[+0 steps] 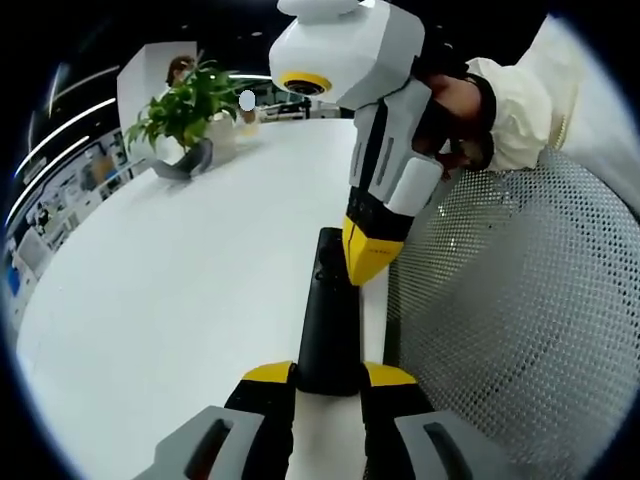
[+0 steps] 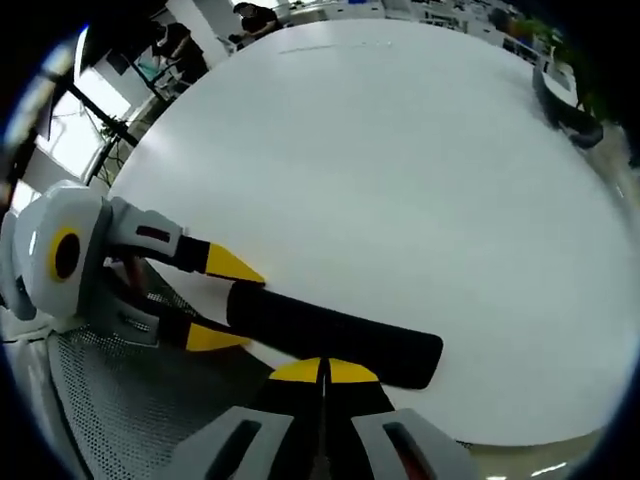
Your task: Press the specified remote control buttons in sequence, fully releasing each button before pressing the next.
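White tabletop (image 1: 180, 290) stretches back to a potted plant (image 1: 185, 105) at its far left edge. At centre, the black remote control (image 1: 325, 315) lies near the table's edge, its near end pinched between the left gripper's (image 1: 328, 385) yellow-tipped jaws. Right of it, the right gripper (image 1: 372, 255) comes down from above, jaws pressed together, tip touching the remote's upper side. Mesh chair back (image 1: 510, 320) fills the right.

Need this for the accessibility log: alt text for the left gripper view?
The left tool grips the near end of a black remote control over a white table. The right tool, jaws together, touches the remote's side. A potted plant stands far off, and a mesh chair back is beside the table.
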`<control>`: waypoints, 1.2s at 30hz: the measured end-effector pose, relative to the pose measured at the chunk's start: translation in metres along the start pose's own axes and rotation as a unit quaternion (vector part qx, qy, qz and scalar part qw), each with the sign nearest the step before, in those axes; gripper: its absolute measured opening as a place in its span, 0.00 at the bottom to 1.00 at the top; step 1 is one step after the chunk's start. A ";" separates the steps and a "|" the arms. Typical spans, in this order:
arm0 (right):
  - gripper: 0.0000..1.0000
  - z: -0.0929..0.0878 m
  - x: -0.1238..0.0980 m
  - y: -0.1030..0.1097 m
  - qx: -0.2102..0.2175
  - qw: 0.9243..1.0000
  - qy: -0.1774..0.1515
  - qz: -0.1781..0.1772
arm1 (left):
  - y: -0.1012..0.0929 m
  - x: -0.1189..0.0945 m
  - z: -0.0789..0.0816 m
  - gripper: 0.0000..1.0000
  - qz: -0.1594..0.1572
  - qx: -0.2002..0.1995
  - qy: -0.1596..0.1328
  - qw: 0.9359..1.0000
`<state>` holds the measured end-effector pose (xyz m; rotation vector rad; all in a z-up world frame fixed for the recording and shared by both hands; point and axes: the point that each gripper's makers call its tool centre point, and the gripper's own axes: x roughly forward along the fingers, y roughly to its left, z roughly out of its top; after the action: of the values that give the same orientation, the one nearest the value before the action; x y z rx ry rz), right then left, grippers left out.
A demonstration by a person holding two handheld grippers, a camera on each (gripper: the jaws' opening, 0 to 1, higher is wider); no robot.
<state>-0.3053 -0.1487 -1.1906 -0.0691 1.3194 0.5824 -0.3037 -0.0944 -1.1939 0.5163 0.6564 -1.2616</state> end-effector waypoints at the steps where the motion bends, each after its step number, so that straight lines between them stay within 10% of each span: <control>1: 0.00 0.000 0.000 0.000 0.002 1.000 0.000 0.001 | 0.000 0.000 0.000 0.25 0.000 -0.001 0.000 1.000; 36: 0.00 0.009 0.001 0.011 0.019 0.999 -0.025 0.045 | -0.007 0.004 0.004 0.24 -0.014 0.019 -0.010 1.000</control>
<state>-0.3018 -0.1349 -1.1861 0.0359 1.2901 0.6307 -0.3093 -0.1014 -1.1938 0.5262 0.6261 -1.3061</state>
